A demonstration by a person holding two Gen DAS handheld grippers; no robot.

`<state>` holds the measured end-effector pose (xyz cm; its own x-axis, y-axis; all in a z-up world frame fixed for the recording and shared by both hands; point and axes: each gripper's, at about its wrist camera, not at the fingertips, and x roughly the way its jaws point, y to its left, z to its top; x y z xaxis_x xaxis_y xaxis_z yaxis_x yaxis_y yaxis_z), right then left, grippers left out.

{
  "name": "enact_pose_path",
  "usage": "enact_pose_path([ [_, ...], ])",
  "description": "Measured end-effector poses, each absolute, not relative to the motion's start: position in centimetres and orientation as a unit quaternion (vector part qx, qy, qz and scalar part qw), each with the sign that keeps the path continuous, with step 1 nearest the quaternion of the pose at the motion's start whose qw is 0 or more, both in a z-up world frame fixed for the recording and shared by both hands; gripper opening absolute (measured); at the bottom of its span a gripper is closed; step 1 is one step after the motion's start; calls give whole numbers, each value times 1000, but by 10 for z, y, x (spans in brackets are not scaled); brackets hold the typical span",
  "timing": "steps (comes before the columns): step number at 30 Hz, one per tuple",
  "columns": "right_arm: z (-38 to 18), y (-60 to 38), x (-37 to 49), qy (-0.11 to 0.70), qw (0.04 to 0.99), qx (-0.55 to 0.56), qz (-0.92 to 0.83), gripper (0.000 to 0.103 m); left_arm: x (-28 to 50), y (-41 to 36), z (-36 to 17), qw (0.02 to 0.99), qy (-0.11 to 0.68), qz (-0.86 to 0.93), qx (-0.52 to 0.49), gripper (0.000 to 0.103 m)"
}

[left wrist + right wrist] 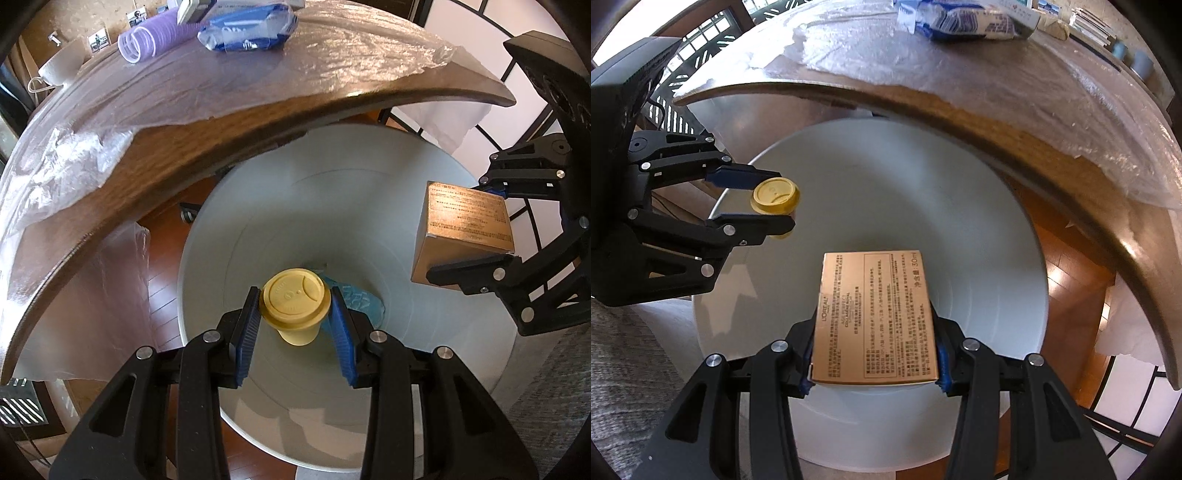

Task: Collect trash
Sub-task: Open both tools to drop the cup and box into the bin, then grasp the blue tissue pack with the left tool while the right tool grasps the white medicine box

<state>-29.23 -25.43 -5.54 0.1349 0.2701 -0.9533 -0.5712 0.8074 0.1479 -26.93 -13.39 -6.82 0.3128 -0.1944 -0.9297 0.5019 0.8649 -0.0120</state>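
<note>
My left gripper (295, 306) is shut on a small yellow lidded cup (295, 301) and holds it over the open mouth of a white trash bin (369, 206). The cup also shows in the right wrist view (775, 195), in the left gripper (781, 197). My right gripper (875, 373) is shut on a gold cosmetics box (873, 317) above the same bin (886, 177). In the left wrist view the box (461, 229) hangs at the bin's right rim, in the right gripper (476, 230). A crumpled blue wrapper (360, 301) lies at the bin's bottom.
A wooden table (207, 122) under clear plastic film curves over the bin's far side. On it lie a blue-and-white packet (247, 29) and a purple hair roller (155, 35). The packet also shows in the right wrist view (964, 18). Wooden floor (1067, 266) surrounds the bin.
</note>
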Motion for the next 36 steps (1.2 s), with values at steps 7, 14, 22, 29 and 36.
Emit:
enact_pose_path([
  [7,-65,-255,-290,601,735,-131,283,47,-266,-138,-75,793,551,-216,145,39],
  [14,-74,-253,-287,609,729,-133,282,47,-265,-138,-83,788,556,-218,151,39],
  [22,-76,-251,-283,618,722,-134,280,47,-264,-146,-92,783,563,-217,154,39],
  [29,-68,-259,-281,609,734,-130,271,79,-260,-139,-89,783,568,-211,142,59],
  [36,-16,-285,-276,572,778,-104,237,79,-265,-124,-48,799,546,-219,122,64],
])
